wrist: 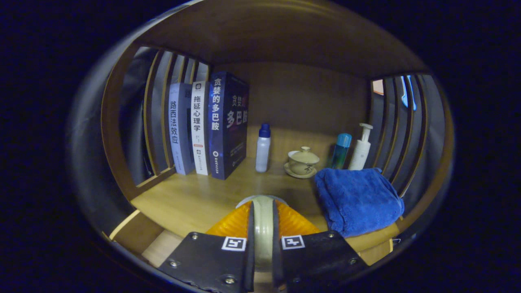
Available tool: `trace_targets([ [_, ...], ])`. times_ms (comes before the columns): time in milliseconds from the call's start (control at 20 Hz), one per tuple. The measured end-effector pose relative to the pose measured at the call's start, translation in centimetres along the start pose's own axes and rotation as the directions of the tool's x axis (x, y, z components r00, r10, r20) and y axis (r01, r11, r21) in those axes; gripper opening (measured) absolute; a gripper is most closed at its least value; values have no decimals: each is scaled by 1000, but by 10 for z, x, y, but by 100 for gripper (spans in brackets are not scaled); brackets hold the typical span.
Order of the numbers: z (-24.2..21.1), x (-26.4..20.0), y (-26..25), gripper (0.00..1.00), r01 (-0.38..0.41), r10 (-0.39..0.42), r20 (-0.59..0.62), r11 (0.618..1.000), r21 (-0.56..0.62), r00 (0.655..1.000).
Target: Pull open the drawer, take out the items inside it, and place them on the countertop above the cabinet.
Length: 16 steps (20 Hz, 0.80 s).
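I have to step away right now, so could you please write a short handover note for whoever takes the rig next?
Claw: shut on a pale round item, held on edge between both fingers, just above the front of the countertop.
On the countertop beyond the fingers: books, white bottle, lidded cup, two more bottles, blue towel.
Done: the item is lifted to countertop level.
Left: set it on the bare wood ahead and release it. Then check the drawer below for more items. I cannot tell what it holds from here.
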<state>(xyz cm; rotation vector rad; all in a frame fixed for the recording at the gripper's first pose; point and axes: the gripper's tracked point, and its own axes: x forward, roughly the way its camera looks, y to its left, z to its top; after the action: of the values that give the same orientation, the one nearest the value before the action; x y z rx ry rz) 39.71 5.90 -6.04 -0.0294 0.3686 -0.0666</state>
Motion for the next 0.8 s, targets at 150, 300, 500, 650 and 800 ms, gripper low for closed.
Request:
trace_targets([
  [150, -2, 10, -1, 17, 21, -21, 18, 1000, -18, 1000],
  [300, -1, 22, -4, 18, 47, -46, 38, 999, -19, 998],
  [500, 4, 34, -9, 18, 68, -67, 66, 998, -18, 996],
  [650, 5, 37, -13, 18, 66, -65, 89, 998, -9, 994],
  [800, 15, 26, -15, 35, 69, -69, 146, 998, 1, 987],
])
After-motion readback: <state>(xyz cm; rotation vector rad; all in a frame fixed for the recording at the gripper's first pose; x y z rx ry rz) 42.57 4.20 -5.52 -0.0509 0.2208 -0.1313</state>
